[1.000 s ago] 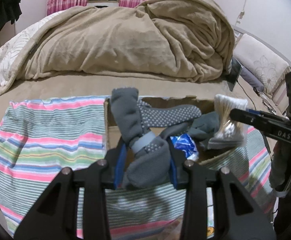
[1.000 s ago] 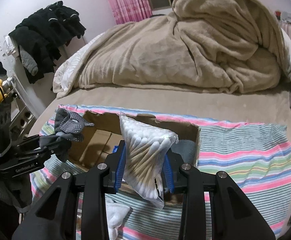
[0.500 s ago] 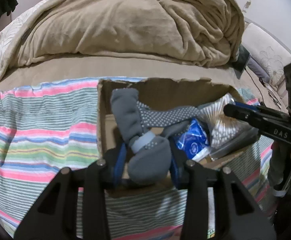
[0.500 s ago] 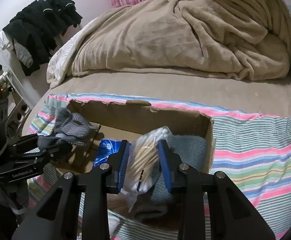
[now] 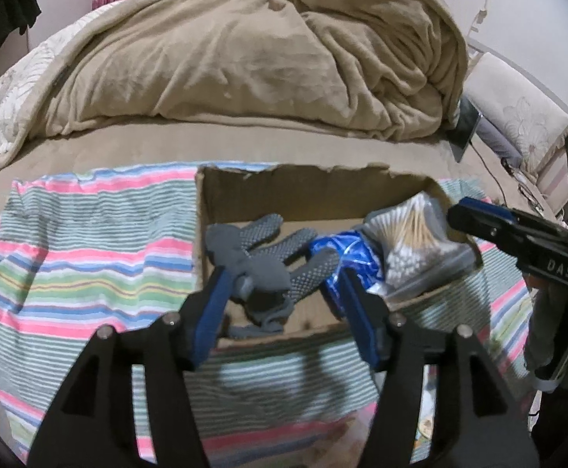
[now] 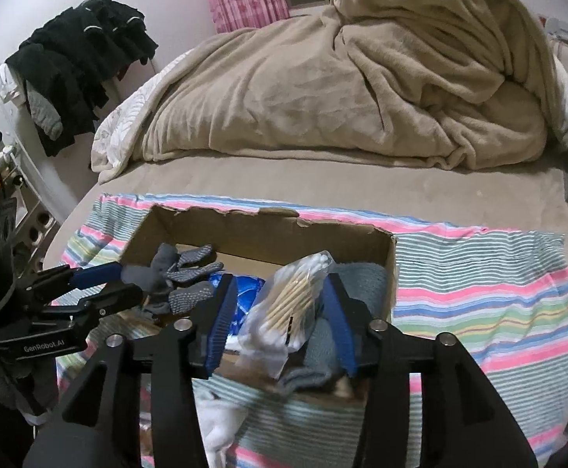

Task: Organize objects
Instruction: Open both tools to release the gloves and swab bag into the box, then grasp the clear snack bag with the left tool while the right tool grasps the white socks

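Note:
An open cardboard box (image 5: 315, 195) (image 6: 268, 230) sits on a striped cloth on the bed. My left gripper (image 5: 280, 280) (image 6: 128, 282) is open over the box's near left part, with grey dotted socks (image 5: 268, 257) (image 6: 184, 273) lying loose between its fingers. My right gripper (image 6: 280, 308) (image 5: 459, 210) is open over the box's right part, and a clear bag of cotton swabs (image 6: 287, 304) (image 5: 412, 241) rests between its fingers on a grey cloth (image 6: 361, 277). A blue packet (image 5: 346, 257) (image 6: 245, 288) lies in the middle of the box.
The striped cloth (image 5: 89, 241) (image 6: 486, 280) covers the near part of the bed. A rumpled beige blanket (image 5: 245, 62) (image 6: 361, 85) is piled behind the box. Dark clothes (image 6: 81, 54) hang at the left wall. A white item (image 6: 217, 429) lies below the box's front edge.
Both grippers came down into the box and opened. The left one let go of the grey socks, the right one let go of the bag of cotton swabs.

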`<state>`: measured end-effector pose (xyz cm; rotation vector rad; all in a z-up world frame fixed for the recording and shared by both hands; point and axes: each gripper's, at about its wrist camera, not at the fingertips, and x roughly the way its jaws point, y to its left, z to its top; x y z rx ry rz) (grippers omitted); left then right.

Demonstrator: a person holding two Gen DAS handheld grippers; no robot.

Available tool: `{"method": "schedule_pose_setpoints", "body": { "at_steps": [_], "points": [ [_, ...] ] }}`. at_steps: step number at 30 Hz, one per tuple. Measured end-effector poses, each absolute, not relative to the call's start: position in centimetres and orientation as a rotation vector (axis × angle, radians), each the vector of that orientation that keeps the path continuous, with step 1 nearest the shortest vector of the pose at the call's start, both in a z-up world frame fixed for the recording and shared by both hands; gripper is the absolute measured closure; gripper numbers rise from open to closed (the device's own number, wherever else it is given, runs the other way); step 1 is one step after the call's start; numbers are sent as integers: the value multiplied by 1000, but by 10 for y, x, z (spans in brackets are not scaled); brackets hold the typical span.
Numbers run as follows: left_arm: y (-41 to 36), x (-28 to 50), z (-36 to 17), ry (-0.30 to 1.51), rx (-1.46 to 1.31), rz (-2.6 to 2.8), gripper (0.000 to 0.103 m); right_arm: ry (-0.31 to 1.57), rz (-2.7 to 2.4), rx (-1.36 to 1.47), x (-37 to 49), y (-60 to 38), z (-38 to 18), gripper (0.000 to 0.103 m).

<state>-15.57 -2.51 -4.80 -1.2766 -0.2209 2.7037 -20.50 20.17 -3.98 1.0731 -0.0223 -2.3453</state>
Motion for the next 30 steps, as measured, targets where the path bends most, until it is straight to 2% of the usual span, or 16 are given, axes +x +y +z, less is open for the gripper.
{"method": "schedule_pose_setpoints", "body": {
  "at_steps": [2, 13, 30],
  "points": [
    [-25, -148, -42, -219, -1260, 2714, 39, -22, -2349, 1062, -198, 203, -34, 52],
    [-26, -104, -27, -285, -1219, 2726, 39, -25, -2363, 1036, -161, 212, -16, 50],
    [-23, -56, -30, -335, -1228, 2697, 39, -21, -2357, 1070, -117, 222, -25, 48]
  ]
}}
